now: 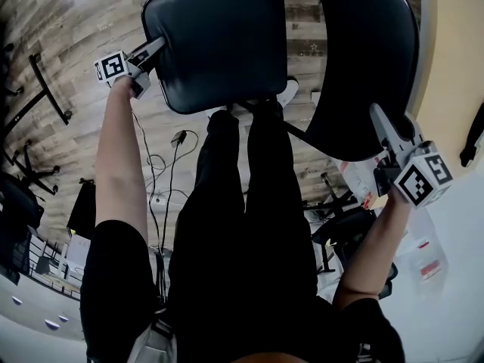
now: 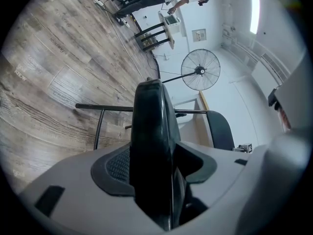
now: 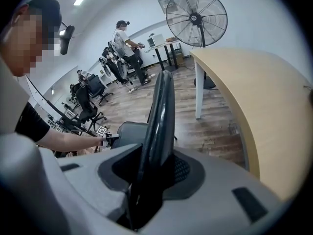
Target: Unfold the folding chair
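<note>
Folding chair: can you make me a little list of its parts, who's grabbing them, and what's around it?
seat: black, padded, edge clamped by the left gripper
backrest: black, thin, clamped by the right gripper
fold state: seat and backrest stand apart, not flat together
floor: wood planks
nearby: pedestal fan, light wooden desk

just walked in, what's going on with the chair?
A person stands over a black metal-framed folding chair with a hand-held gripper in each hand. The left hand-held gripper clamps the edge of the black padded seat. The right hand-held gripper is shut on the rim of the black curved backrest. The two panels are spread apart above the wood-plank floor, so the chair looks partly unfolded.
</note>
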A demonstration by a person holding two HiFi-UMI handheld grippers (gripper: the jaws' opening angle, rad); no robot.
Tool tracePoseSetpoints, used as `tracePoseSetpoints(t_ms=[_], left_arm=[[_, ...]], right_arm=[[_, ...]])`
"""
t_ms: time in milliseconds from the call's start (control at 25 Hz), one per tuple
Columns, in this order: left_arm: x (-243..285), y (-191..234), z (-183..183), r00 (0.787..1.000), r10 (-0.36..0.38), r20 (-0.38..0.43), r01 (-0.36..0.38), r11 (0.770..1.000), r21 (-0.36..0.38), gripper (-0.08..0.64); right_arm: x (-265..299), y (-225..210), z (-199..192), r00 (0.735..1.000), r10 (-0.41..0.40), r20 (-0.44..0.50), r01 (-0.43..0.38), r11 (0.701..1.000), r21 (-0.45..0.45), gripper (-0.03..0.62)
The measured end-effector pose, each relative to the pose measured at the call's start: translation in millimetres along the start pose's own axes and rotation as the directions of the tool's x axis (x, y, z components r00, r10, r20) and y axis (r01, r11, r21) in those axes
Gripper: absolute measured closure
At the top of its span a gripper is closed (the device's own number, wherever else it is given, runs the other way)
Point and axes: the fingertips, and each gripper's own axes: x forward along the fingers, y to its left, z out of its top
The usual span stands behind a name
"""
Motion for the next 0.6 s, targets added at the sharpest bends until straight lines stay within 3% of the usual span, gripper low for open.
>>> tracePoseSetpoints(t_ms=[120, 280, 600], left_arm=[[-3, 13, 2, 1.000, 0.023, -0.004, -0.023, 0.999, 0.030, 0.318], [-7, 22, 0, 1.000, -0.002, 0.012, 0.003, 0.999, -0.034, 0.316], [-10, 34, 4, 1.000, -0.014, 0.027, 0.015, 1.000, -0.026, 0.311]], right_arm=[[5, -5, -5, 1.000, 0.003, -0.011, -0.003, 1.000, 0.010, 0.472], [12, -11, -10, 1.000, 0.006, -0.022, -0.005, 1.000, 0.029, 0.472], [19, 4, -10, 0.997, 0.058, -0.045, -0.057, 0.998, 0.023, 0.472]])
